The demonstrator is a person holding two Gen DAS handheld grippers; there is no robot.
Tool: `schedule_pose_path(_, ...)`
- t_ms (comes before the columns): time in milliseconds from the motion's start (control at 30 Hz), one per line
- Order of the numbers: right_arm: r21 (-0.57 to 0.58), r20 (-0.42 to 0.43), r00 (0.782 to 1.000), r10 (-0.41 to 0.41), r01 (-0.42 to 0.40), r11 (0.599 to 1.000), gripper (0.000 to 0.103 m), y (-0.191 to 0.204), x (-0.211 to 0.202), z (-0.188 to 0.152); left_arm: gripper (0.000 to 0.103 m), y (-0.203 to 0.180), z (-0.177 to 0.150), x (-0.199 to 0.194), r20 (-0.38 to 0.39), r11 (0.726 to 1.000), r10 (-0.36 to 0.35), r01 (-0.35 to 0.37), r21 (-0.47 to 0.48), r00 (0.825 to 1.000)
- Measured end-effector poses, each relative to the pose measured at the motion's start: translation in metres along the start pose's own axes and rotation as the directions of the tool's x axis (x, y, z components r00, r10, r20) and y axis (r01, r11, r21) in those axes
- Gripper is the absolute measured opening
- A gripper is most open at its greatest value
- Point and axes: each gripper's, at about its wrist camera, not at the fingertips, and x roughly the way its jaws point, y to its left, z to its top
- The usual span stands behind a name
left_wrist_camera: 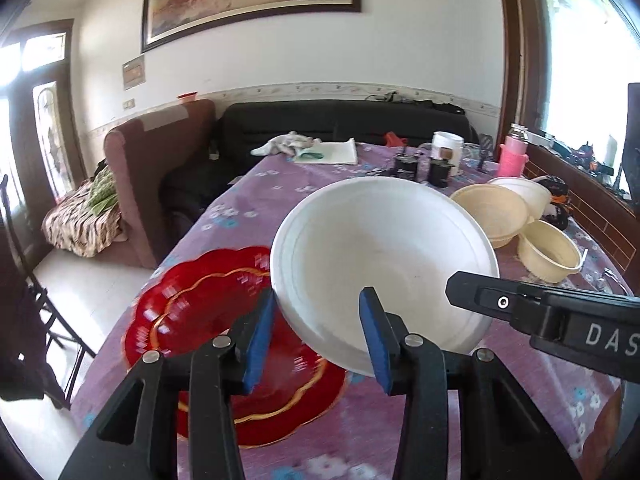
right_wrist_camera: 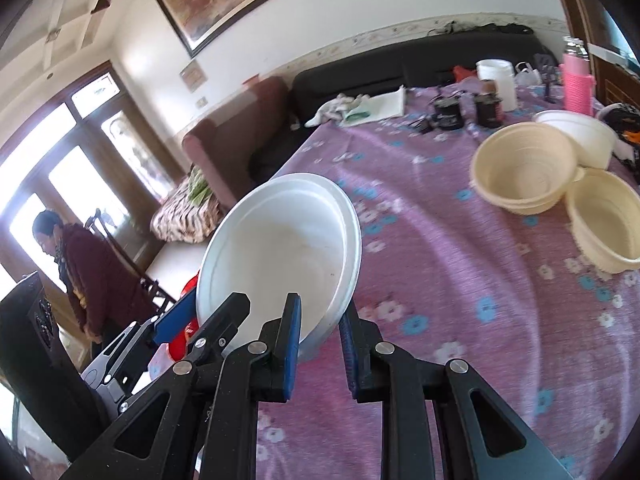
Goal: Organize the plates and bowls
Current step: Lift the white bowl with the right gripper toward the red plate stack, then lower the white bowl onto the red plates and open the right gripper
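A white plate (left_wrist_camera: 380,256) hangs tilted above the purple tablecloth, partly over a red scalloped plate (left_wrist_camera: 208,320). My right gripper (right_wrist_camera: 320,344) is shut on the white plate's (right_wrist_camera: 280,256) rim, one blue pad inside and one outside. Its black finger shows in the left wrist view (left_wrist_camera: 480,300). My left gripper (left_wrist_camera: 320,336) is open, its fingers either side of the white plate's near edge, not pinching it. Cream bowls (right_wrist_camera: 524,172) and a white bowl (right_wrist_camera: 580,136) stand at the right.
Two dark cups (right_wrist_camera: 468,110), a white jar (right_wrist_camera: 496,80), a pink bottle (right_wrist_camera: 576,84) and a cloth (right_wrist_camera: 360,110) sit at the far end of the table. Sofas lie beyond. A person (right_wrist_camera: 88,276) stands at the left by a chair.
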Motion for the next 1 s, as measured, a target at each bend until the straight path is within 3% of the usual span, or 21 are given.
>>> schedule_pose_path(267, -0.065, -0.073, 0.997, 0.009, -0.014, 0.998, 0.021, 0.036, 0.041, -0.008, 0.043, 0.044, -0.019, 0.004, -0.039, 0.996, 0.062, -0.065, -0.066, 0.997)
schedule_pose_path(600, -0.098, -0.191, 0.982, -0.001, -0.018, 0.995, 0.022, 0.059, 0.101, -0.019, 0.043, 0.085, -0.035, 0.033, -0.124, 0.984, 0.085, -0.103, -0.146, 0.989)
schedule_pose_path(833, -0.114, -0.207, 0.978, -0.023, -0.001, 0.994, 0.024, 0.06, 0.115, -0.023, 0.043, 0.092, -0.039, 0.042, -0.148, 0.983, 0.07, -0.094, -0.16, 0.986)
schedule_pose_path(1000, -0.1, -0.227, 0.974, 0.002, -0.026, 0.995, 0.028, 0.059, 0.112, -0.022, 0.051, 0.095, -0.038, 0.041, -0.143, 0.98, 0.08, -0.104, -0.167, 0.986)
